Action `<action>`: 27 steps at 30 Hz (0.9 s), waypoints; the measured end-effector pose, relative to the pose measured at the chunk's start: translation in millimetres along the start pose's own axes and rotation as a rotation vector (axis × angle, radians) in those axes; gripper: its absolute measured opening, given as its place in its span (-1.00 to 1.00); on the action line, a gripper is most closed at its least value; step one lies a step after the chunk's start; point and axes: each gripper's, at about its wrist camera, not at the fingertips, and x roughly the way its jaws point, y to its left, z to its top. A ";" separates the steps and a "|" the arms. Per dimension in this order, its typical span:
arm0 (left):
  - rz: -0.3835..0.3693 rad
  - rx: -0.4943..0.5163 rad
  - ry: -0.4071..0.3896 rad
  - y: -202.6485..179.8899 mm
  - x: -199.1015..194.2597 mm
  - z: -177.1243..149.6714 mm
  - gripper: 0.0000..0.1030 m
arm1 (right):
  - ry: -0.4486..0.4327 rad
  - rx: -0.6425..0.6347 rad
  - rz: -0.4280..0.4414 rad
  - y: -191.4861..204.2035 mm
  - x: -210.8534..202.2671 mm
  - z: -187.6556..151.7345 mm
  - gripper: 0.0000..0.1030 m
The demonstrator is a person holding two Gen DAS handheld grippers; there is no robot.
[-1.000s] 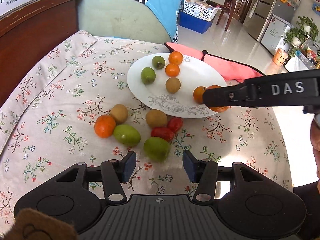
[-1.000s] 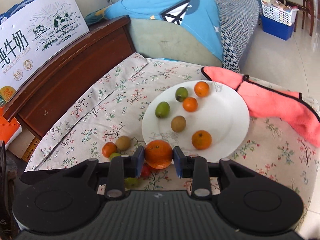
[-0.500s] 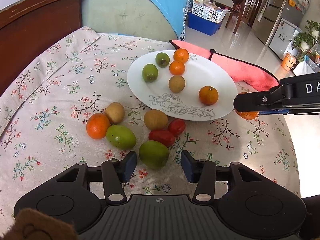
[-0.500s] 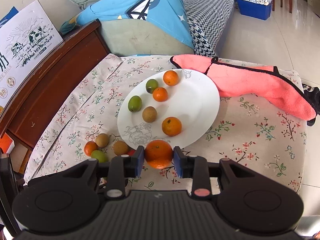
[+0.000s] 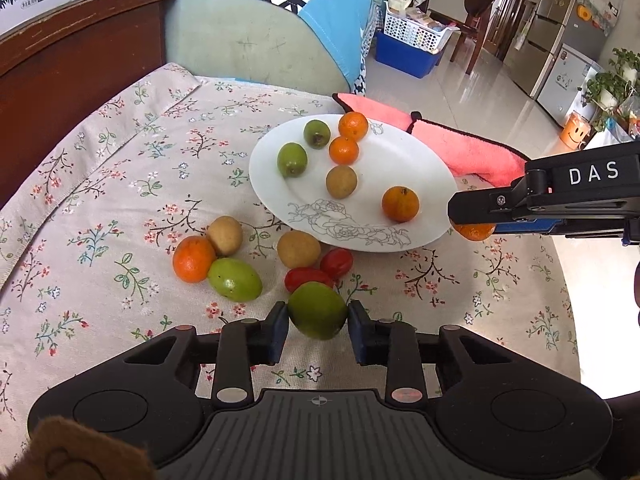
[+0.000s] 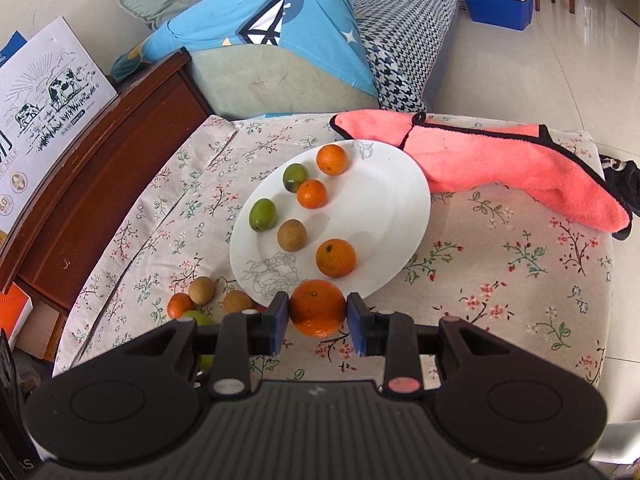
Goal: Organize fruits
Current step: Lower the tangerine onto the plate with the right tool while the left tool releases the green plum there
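Observation:
A white plate (image 5: 412, 152) (image 6: 396, 204) on the floral cloth holds several fruits: oranges, green fruits and a brown one. My left gripper (image 5: 317, 320) is shut on a green fruit (image 5: 317, 315) just in front of two red tomatoes (image 5: 320, 272). An orange (image 5: 193, 259), another green fruit (image 5: 235, 279) and two brown fruits (image 5: 225, 235) lie loose on the cloth left of the plate. My right gripper (image 6: 317, 316) is shut on an orange (image 6: 317, 313) and holds it above the plate's near edge; it shows from the side in the left wrist view (image 5: 472, 224).
A pink towel (image 6: 500, 160) (image 5: 460, 148) lies behind and right of the plate. A dark wooden headboard (image 5: 80, 56) runs along the left edge. A cushion with a blue cloth (image 6: 280, 40) stands at the far end. The table's right edge drops to the floor.
My left gripper has moved forward and shut on the nearest green fruit. My right gripper, with its orange, has drawn back to the right, off the plate's middle.

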 end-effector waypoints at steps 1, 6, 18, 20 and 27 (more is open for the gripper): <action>-0.004 -0.009 -0.002 0.2 -2.7 2.8 -0.43 | -0.006 0.011 0.009 -2.0 -2.0 2.0 -0.38; -0.009 -0.015 -0.078 -3.3 -22.7 29.9 -0.43 | -0.050 0.093 0.067 -19.0 -14.3 19.1 -0.38; -0.039 -0.055 -0.118 -8.6 6.2 82.7 -0.43 | -0.088 0.210 0.079 -47.6 -6.7 43.0 -0.38; -0.044 -0.061 -0.103 -11.6 16.9 85.2 -0.43 | -0.082 0.231 0.071 -49.8 -1.1 45.4 -0.38; -0.038 -0.060 -0.066 -21.3 49.9 86.4 -0.43 | -0.069 0.261 0.024 -57.3 17.9 52.1 -0.38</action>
